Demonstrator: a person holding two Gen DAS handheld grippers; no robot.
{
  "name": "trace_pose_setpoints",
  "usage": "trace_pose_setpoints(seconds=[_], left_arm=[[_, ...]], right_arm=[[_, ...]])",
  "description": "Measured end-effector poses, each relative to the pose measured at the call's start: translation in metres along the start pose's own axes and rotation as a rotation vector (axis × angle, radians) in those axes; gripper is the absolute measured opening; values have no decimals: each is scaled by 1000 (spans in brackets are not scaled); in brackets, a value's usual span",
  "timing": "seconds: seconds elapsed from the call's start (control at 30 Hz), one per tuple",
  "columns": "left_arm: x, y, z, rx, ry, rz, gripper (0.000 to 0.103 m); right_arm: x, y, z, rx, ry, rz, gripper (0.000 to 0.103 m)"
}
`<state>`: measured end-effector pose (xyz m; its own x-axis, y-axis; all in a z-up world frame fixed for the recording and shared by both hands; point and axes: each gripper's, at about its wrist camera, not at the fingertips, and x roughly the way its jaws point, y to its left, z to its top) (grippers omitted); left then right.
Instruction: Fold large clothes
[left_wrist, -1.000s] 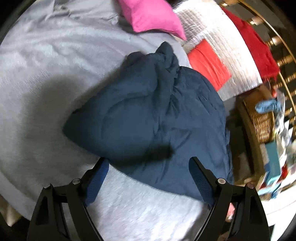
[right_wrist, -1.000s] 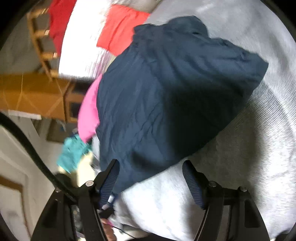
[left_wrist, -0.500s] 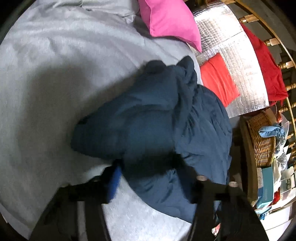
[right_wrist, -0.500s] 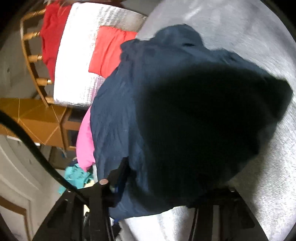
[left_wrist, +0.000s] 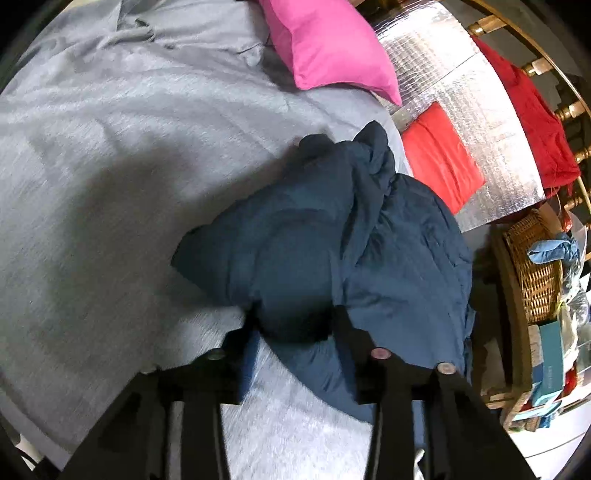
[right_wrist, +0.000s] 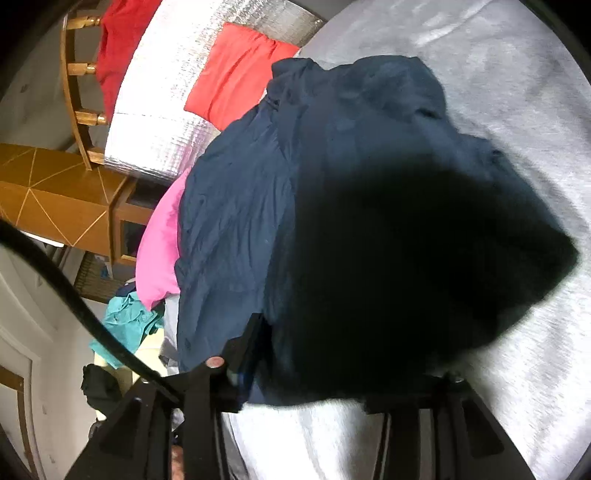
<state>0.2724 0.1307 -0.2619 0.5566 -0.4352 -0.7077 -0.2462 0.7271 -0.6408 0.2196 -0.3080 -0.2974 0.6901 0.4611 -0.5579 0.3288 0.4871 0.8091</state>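
Observation:
A large navy blue garment (left_wrist: 332, 251) lies bunched on the grey bed cover (left_wrist: 110, 166). My left gripper (left_wrist: 295, 332) is closing on a thick fold at the garment's near edge, with the cloth bulging between the jaws. In the right wrist view the same navy garment (right_wrist: 369, 221) fills the middle. My right gripper (right_wrist: 351, 373) has its jaws on either side of the garment's near edge; its right finger is largely hidden under the dark cloth.
A pink pillow (left_wrist: 328, 48), a silver quilted mat (left_wrist: 461, 110) with a red cloth (left_wrist: 439, 158) and a red garment (left_wrist: 535, 110) lie beyond. A wicker basket (left_wrist: 535, 273) stands right. A wooden cabinet (right_wrist: 55, 195) and teal cloth (right_wrist: 125, 321) lie off the bed.
Both grippers moved forward onto the navy garment. Their jaws, wide open and short of it a second ago, have narrowed around its near edge.

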Motion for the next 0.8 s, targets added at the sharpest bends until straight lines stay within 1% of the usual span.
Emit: trace_pose_setpoints(seconds=[0.07, 0.13, 0.2, 0.27, 0.3, 0.37, 0.43, 0.5, 0.53, 0.57, 0.6, 0.63, 0.67, 0.7, 0.73, 0.77, 0.8], left_arm=[[-7, 7, 3, -28, -1, -9, 64], [-15, 15, 9, -75, -27, -16, 67], [-24, 29, 14, -146, -57, -19, 69], [-25, 38, 18, -194, -78, -4, 69], [-23, 40, 19, -205, -78, -3, 69], [-12, 36, 20, -199, -54, -39, 69], [-1, 29, 22, -178, -26, -83, 68], [8, 19, 25, -147, -36, -74, 67], [11, 16, 27, -127, -42, -63, 65], [13, 14, 28, -114, -45, -54, 55], [13, 14, 30, -108, -47, -50, 51], [14, 14, 30, -103, -51, -54, 49], [15, 13, 29, -93, -57, -57, 43], [15, 11, 29, -75, -61, -57, 37], [15, 8, 29, -50, -67, -54, 34], [14, 5, 27, -28, -72, -52, 28], [14, 3, 27, -11, -78, -46, 24]], right_arm=[[-9, -8, 1, 20, 9, 6, 50], [-20, -20, 2, 59, 11, 18, 51], [-34, -37, 5, 112, -3, 32, 56], [-44, -47, 11, 154, -54, 20, 65], [-48, -52, 15, 176, -76, 23, 67], [-49, -59, 21, 212, -104, 49, 68], [-40, -57, 28, 214, -86, 48, 69], [-33, -55, 31, 208, -77, 45, 69], [-30, -52, 32, 202, -79, 44, 69], [-28, -50, 34, 189, -81, 42, 69], [-27, -47, 35, 172, -83, 31, 67], [-26, -42, 38, 147, -83, 10, 62], [-22, -36, 40, 127, -82, -7, 57], [-20, -33, 40, 104, -83, -28, 56], [-19, -31, 41, 89, -88, -42, 53], [-18, -29, 42, 76, -91, -52, 51], [-17, -26, 42, 65, -94, -63, 50]])
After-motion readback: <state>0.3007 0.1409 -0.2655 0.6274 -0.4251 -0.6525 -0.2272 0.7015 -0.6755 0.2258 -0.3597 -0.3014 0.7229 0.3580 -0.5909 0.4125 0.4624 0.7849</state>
